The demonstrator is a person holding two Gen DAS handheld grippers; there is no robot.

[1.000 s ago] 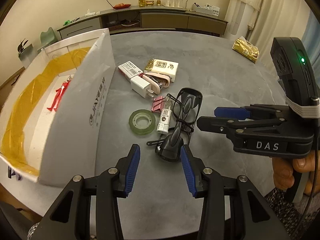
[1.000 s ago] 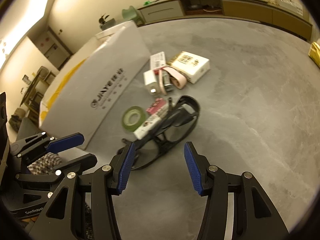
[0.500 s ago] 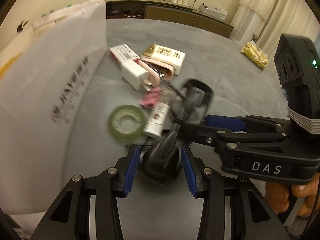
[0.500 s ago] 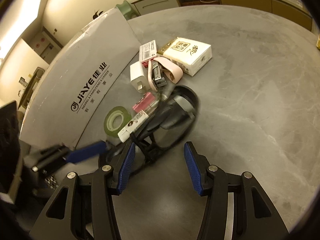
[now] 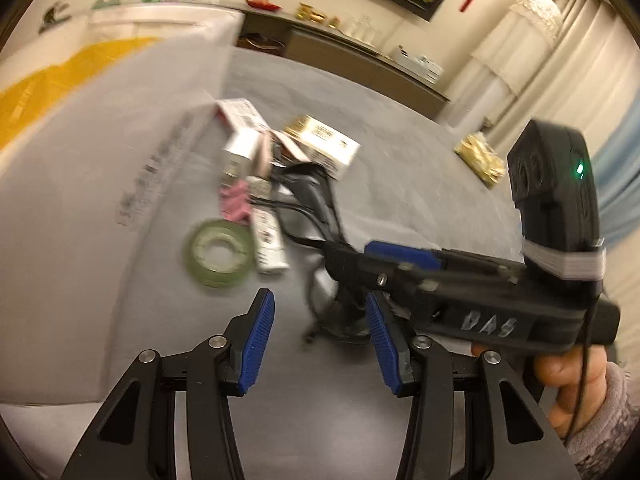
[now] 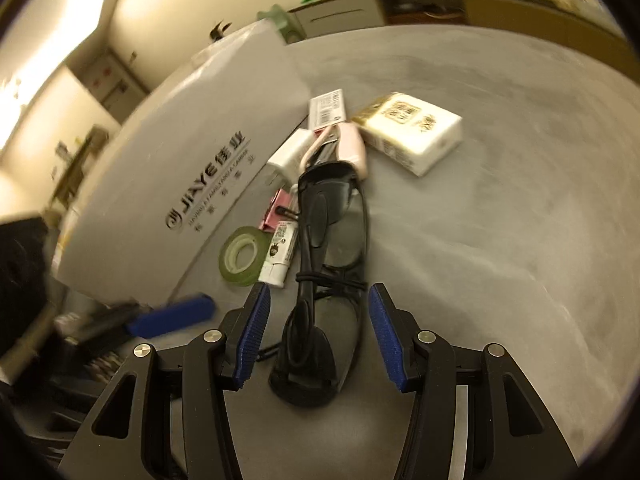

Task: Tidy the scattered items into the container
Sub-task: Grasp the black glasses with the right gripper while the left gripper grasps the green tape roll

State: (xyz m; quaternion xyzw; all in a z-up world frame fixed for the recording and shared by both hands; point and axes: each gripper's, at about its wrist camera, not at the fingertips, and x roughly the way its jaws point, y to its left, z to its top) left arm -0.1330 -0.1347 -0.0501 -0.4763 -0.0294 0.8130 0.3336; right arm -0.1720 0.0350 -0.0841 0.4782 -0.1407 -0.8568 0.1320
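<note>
Black glasses [image 6: 320,232] lie folded on the grey table [image 6: 500,220], their near end between the fingers of my open right gripper [image 6: 320,320]. My left gripper [image 5: 318,332] is open and holds nothing, with the glasses [image 5: 316,200] ahead and to its right. My right gripper [image 5: 352,268] reaches in from the right over the glasses' near end. A green tape roll [image 6: 240,258], a white tube [image 6: 280,254], a pink clip [image 6: 276,210], a white charger [image 6: 290,156] and a white packet [image 6: 412,130] lie by the white box [image 6: 192,168].
The box flap [image 5: 100,168] leans over the table at the left, close to the tape roll [image 5: 218,250]. A gold packet [image 5: 480,158] lies far right. A blurred blue finger [image 6: 172,316] of the left gripper shows at the left. A hand [image 5: 568,372] holds the right gripper.
My left gripper has pulled back and left from around the glasses' lens. My right gripper has moved forward, so the glasses now lie between its fingers.
</note>
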